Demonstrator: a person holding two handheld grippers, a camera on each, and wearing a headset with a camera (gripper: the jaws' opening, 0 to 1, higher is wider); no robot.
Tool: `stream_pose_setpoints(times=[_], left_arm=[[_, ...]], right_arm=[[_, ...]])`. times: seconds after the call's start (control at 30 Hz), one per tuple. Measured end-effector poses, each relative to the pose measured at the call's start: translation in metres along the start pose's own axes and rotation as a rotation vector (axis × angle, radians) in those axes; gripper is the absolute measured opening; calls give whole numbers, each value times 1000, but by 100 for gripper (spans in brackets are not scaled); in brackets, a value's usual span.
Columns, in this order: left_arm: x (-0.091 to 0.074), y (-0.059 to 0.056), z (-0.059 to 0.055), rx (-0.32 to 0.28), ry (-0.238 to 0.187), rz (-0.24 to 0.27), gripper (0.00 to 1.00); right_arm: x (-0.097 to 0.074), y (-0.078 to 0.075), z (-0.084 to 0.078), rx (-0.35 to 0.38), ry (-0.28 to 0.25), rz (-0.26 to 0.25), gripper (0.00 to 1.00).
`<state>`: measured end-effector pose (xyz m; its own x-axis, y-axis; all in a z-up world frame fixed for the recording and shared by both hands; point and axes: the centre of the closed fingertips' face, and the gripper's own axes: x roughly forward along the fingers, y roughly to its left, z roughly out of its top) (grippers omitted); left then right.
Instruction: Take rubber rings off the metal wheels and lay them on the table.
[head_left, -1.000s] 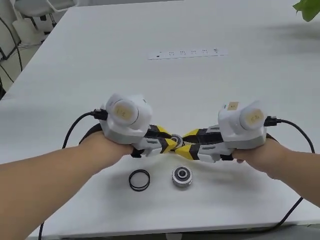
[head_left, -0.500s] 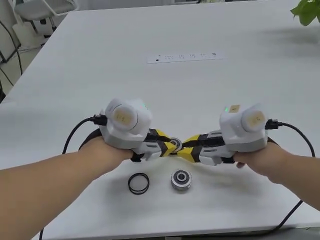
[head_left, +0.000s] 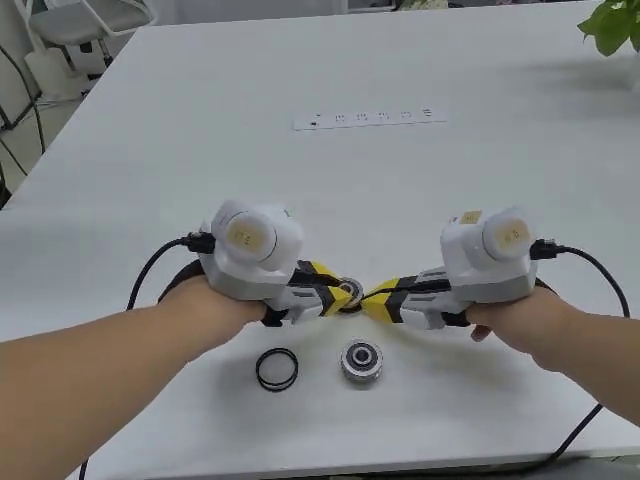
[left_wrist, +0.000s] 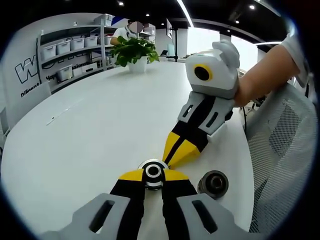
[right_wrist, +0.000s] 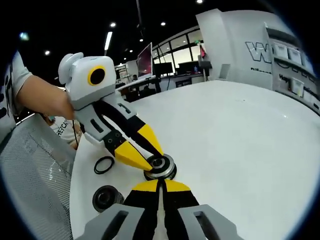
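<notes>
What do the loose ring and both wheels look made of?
Loose ring: thin, matte black, probably rubber. Table wheel: shiny grey rim and hub, likely metal. Held wheel: bright metallic centre, dark outer band, perhaps rubber.

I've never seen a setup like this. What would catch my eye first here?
Two hand-held tools with yellow-and-black jaws meet tip to tip above the white table. The left gripper clamps a small metal wheel, and the right gripper has its closed tips at that wheel's rim. Just below them, nearer the person, a loose black rubber ring and a second metal wheel lie side by side.
</notes>
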<state>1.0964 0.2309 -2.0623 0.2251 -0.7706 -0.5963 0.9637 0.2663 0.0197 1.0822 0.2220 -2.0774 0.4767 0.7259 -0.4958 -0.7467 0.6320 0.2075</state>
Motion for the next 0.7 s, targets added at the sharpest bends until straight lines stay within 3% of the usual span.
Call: stream_pose_setpoints(times=[0.7], left_arm=[[0,-2,0,0,6,8,7]], right_arm=[[-4,-4,2,157,-18,-16,0]])
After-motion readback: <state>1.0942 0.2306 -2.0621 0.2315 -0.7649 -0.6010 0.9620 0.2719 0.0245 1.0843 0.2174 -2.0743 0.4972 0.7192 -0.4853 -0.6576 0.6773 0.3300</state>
